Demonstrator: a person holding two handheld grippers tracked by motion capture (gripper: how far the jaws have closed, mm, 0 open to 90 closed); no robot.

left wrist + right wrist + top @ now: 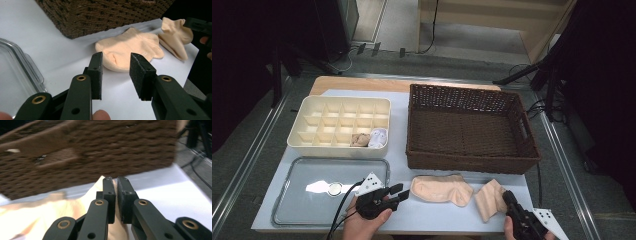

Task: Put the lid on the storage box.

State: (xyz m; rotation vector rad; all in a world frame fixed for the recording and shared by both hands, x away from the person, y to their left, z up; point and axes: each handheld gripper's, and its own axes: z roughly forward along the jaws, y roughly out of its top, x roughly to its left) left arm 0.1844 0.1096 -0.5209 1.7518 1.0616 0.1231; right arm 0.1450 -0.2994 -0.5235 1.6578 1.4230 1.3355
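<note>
The right gripper (116,180) has its jaws pinched on the edge of 1 sock (490,199) beside the basket (472,162). The left gripper (115,56) stands partly apart, empty, just short of the flat sock (127,50).

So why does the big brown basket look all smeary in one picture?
In the right gripper view the brown wicker basket is motion-blurred; in the left gripper view it looks sharp; in the high view glare shines on the clear plastic tray.
</note>
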